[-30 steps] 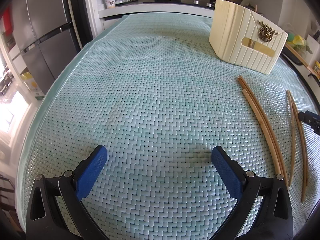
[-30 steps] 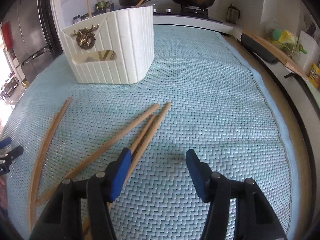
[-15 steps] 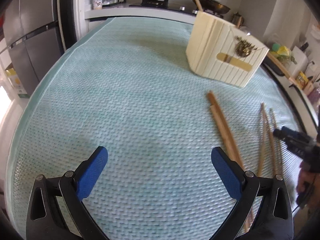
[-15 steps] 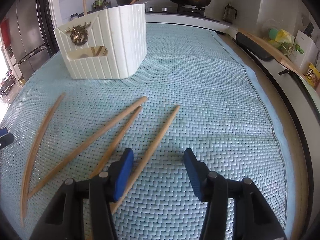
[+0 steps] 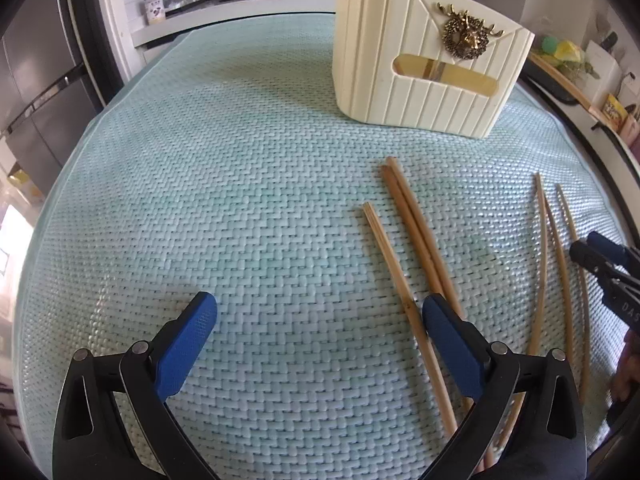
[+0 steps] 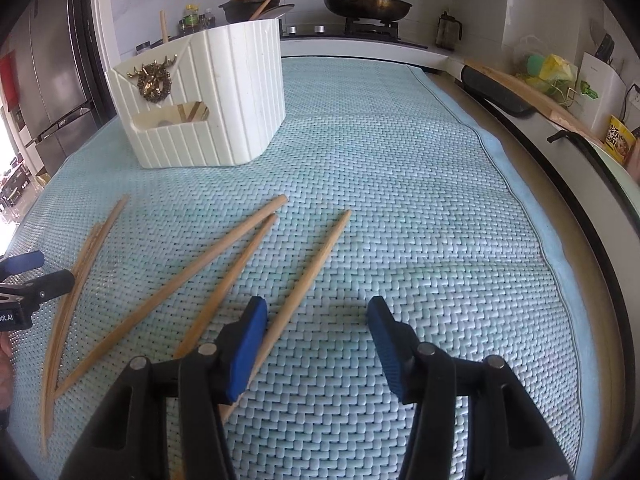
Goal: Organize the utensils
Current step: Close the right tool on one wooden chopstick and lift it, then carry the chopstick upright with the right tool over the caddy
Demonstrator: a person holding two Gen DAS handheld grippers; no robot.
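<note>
Left wrist view shows the left tool (image 5: 320, 320) with its blue-padded jaws spread wide and nothing between them, hanging over the pale green woven mat (image 5: 240, 184) that covers the bench. Its right pad sits just beside a loose light wooden chopstick (image 5: 400, 280), with a thicker brown pair of chopsticks (image 5: 416, 232) lying close behind it; whether the pad touches any of them I cannot tell. The cream ribbed utensil holder with a brass deer ornament (image 5: 416, 60) stands farther back on the mat. In the right wrist view, the right tool (image 6: 316, 320) is about half open, empty, and its left pad overlaps one tapered wooden chopstick (image 6: 308, 272).
</note>
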